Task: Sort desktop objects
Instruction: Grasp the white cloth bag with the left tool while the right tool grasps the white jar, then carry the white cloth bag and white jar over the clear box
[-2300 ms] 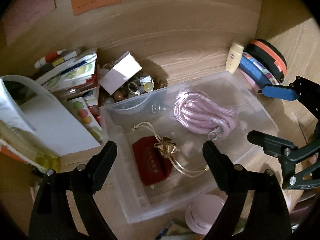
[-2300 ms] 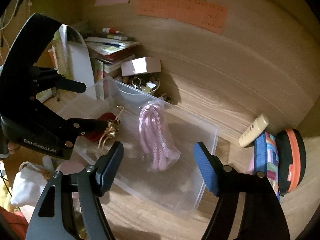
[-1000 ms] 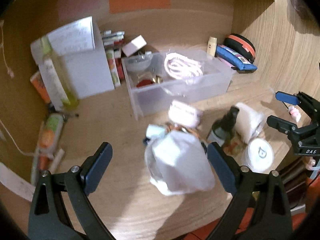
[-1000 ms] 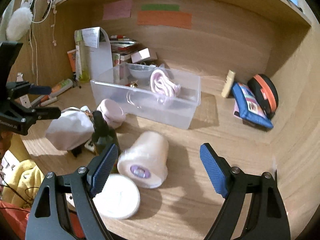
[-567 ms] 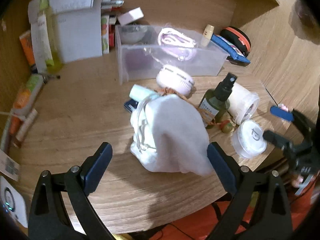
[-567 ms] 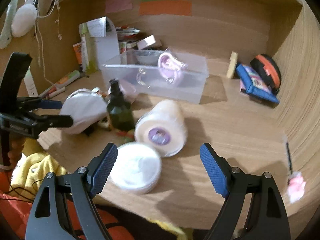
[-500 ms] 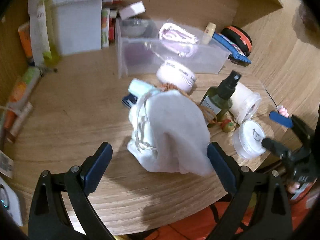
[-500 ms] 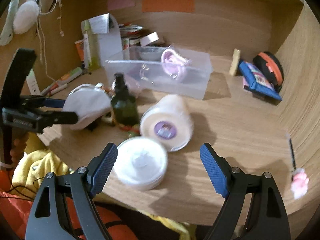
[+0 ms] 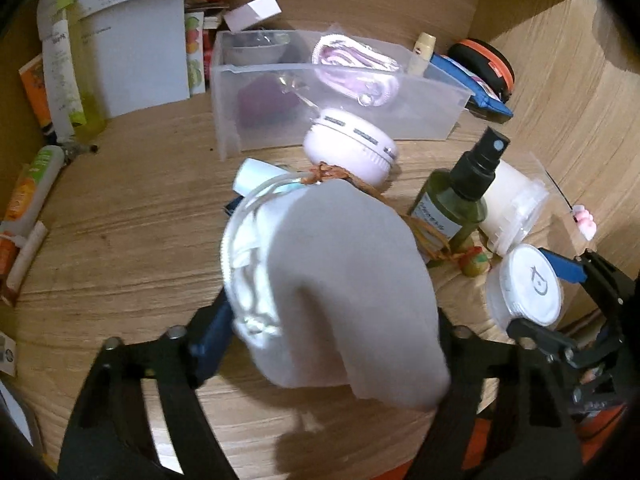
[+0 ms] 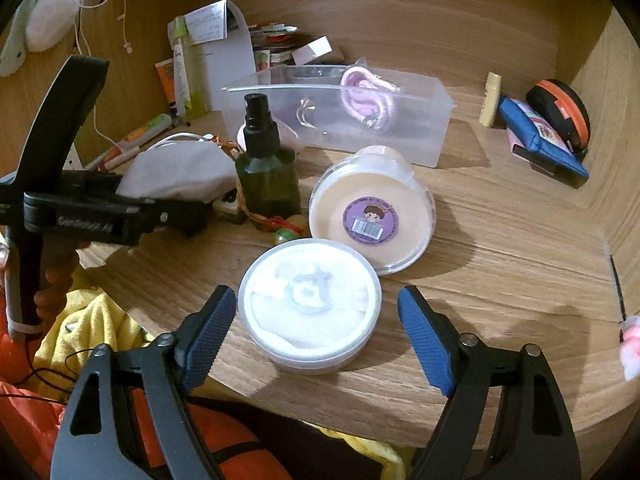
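Note:
My left gripper (image 9: 328, 328) is closed around a white cloth pouch (image 9: 332, 280) near the desk's front edge; the pouch (image 10: 180, 172) also shows in the right wrist view. My right gripper (image 10: 312, 332) is open, its blue pads either side of a round white lidded tub (image 10: 308, 304), not touching it. A clear plastic bin (image 9: 340, 92) at the back holds a pink coiled cord (image 9: 352, 68) and a dark red pouch. A green spray bottle (image 10: 266, 168), a cream tub on its side (image 10: 372, 212) and a pink round case (image 9: 348, 148) lie between.
A white box and books (image 9: 132, 52) stand at back left, tubes (image 9: 28, 196) along the left edge. A blue pencil case (image 10: 540, 136), an orange-rimmed black case (image 10: 560, 112) and a small cream bottle (image 10: 490, 100) sit at back right. A pink-tipped stick (image 10: 628, 344) lies far right.
Both grippers came forward and down. My left jaws closed onto the white pouch. My right gripper moved up to the white tub, which now sits between its pads.

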Demonstrator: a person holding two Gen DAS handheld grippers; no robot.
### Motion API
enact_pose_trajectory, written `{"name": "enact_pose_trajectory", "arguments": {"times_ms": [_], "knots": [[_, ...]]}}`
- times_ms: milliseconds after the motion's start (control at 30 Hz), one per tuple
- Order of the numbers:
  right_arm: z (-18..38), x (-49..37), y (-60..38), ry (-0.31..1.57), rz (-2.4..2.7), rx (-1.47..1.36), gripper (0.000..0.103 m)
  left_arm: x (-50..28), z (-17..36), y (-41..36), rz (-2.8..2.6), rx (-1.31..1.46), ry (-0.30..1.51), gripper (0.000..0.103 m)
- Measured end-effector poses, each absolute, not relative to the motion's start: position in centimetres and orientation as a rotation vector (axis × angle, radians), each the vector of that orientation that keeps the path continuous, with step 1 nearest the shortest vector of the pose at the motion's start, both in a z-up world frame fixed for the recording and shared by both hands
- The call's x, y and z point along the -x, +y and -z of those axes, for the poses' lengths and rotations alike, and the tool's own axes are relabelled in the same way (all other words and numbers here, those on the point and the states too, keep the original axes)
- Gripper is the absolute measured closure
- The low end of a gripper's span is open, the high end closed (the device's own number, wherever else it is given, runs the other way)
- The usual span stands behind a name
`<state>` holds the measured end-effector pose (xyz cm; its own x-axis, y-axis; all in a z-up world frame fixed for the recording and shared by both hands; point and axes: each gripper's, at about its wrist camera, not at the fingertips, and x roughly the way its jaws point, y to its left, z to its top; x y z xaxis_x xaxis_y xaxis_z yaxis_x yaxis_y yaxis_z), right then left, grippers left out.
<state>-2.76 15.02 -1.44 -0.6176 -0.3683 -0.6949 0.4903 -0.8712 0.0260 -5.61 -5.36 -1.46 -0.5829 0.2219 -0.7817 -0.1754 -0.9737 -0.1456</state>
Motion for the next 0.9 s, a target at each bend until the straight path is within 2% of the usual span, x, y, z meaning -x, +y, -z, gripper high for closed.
{"name": "enact_pose_trajectory", "arguments": {"times_ms": [67, 267, 600, 900], "knots": [[1.6, 3.0, 15.1, 0.219, 2.429, -1.009, 0.040, 5.5, 1.2, -6.0, -2.609, 1.283, -0.098, 0.039], [1.4, 3.0, 15.5, 0.175, 2.398, -1.009, 0.040, 5.1, -0.1, -6.5, -2.633, 1.233, -0.078, 0.055], [-2.0, 2.0, 16.9, 0.133, 2.411, -0.904, 0.040, 4.5, -2.1, -7.2, -2.639, 1.153, -0.117, 0.061], [-4.3, 4.2, 17.8, 0.124, 2.463, -0.874, 0.040, 4.7, -4.4, -8.1, -2.626, 1.092, -0.165, 0.062]]}}
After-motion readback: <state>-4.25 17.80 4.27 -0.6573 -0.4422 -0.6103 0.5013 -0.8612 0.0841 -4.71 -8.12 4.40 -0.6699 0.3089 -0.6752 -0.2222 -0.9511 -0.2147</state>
